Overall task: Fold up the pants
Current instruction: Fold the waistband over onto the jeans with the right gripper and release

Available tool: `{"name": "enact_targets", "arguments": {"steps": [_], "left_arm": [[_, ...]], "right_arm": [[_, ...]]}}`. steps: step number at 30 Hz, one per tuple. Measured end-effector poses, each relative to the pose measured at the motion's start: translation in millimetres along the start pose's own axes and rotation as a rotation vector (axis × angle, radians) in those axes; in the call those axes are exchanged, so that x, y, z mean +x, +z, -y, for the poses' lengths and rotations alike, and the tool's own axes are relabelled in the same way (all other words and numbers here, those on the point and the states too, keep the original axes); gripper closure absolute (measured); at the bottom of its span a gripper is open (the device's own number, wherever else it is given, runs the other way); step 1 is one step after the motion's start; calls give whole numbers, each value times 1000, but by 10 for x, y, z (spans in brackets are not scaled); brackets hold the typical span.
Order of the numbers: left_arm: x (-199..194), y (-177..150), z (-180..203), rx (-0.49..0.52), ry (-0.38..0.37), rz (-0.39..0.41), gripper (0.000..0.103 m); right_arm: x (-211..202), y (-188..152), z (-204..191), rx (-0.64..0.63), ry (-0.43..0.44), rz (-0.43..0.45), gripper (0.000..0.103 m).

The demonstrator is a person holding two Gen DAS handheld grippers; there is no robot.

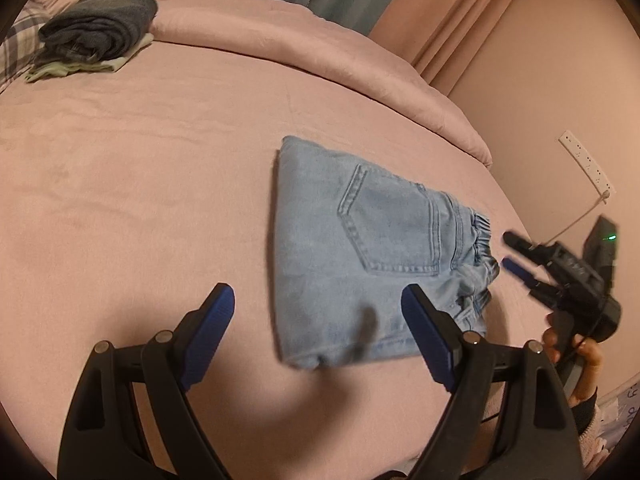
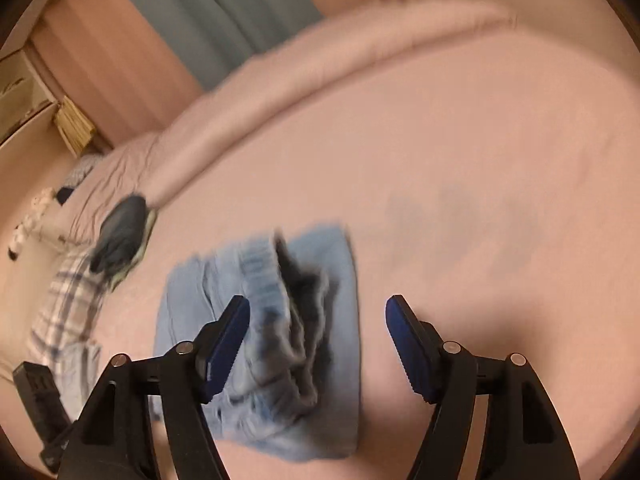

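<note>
Light blue jeans lie folded into a compact bundle on the pink bed, back pocket up, elastic waistband toward the right. My left gripper is open and empty, held above the bundle's near edge. My right gripper shows at the right of the left wrist view, just off the waistband, with its fingers apart. In the blurred right wrist view the jeans lie under my open, empty right gripper, waistband end facing me.
A stack of folded dark and pale clothes sits at the far left of the bed, also in the right wrist view. A rolled pink duvet lines the far edge. A wall with a power strip is right.
</note>
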State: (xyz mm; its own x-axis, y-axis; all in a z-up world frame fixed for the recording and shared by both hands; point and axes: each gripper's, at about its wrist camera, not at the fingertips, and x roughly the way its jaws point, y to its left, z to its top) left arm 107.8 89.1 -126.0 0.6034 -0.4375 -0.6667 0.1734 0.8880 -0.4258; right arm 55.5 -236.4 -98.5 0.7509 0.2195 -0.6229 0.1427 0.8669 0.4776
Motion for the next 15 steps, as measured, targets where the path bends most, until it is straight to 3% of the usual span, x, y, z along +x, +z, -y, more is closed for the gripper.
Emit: {"name": "enact_targets", "arguments": {"steps": [2, 4, 6, 7, 11, 15], "left_arm": [[53, 70, 113, 41, 9, 17, 19], [135, 115, 242, 91, 23, 17, 21], [242, 134, 365, 132, 11, -2, 37], [306, 131, 420, 153, -3, -20, 39], [701, 8, 518, 241, 32, -131, 47], [735, 11, 461, 244, 11, -124, 47]], "right_arm": [[-37, 73, -148, -57, 20, 51, 36], [28, 129, -312, -125, 60, 45, 61], [141, 154, -413, -187, 61, 33, 70], [253, 151, -486, -224, 56, 12, 76], [642, 75, -436, -301, -80, -68, 83], [604, 112, -165, -226, -25, -103, 84]]}}
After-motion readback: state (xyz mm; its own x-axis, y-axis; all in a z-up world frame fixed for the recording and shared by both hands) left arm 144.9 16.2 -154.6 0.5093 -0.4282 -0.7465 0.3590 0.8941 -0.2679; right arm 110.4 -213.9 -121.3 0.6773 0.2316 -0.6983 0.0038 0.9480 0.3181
